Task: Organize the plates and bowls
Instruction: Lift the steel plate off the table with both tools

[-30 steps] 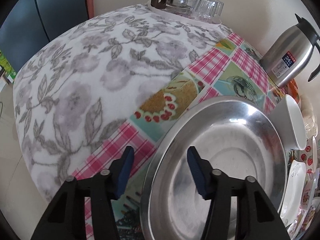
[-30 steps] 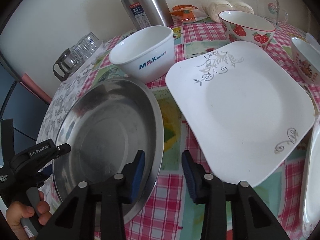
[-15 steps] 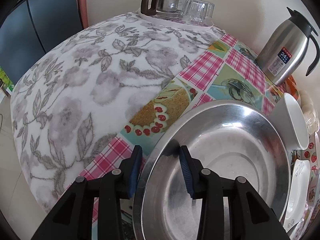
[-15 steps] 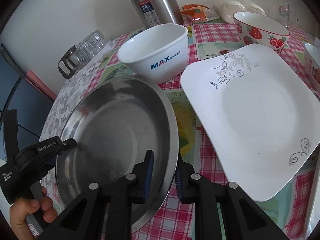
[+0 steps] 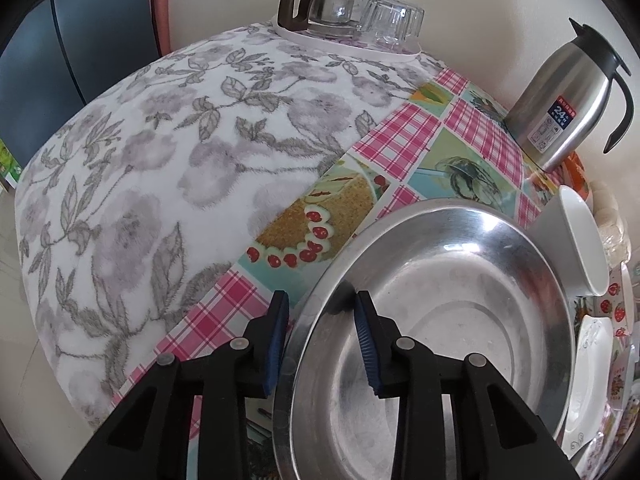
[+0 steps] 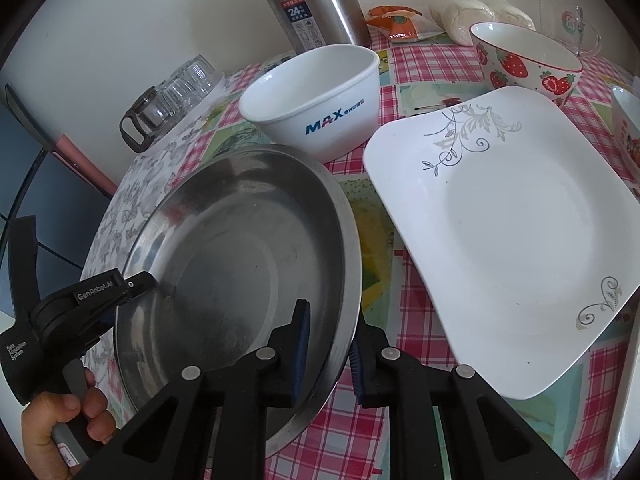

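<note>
With my right gripper point(image 6: 329, 344) pinching the near rim of the steel plate point(image 6: 240, 248), one blue pad inside the dish and one under its lip, that side looks clamped. Across the plate, my left gripper point(image 5: 322, 334) straddles the opposite rim and its jaws are closing now; in its own view a sliver of gap shows beside the outer pad point(image 5: 277, 344), so I judge that grip not yet firm.

So this is the two-handed pick-up of the steel plate, the grasp stage. Next I'd want the left pads fully seated, then an even lift from both sides so the dish doesn't tip.

Both tools angle steeply down toward the plate from opposite edges; my left hand point(image 6: 64, 424) wraps its handle just off the plate's edge.

Outward from the plate: the white bowl point(image 6: 316, 100) sits right behind it, possibly touching its far rim. The square white plate point(image 6: 504, 240) lies just beside it, a strip of checked tablecloth point(image 6: 420, 64) between. The strawberry bowl point(image 6: 528, 60) and steel flask point(image 6: 312, 0) stand further back.
</note>
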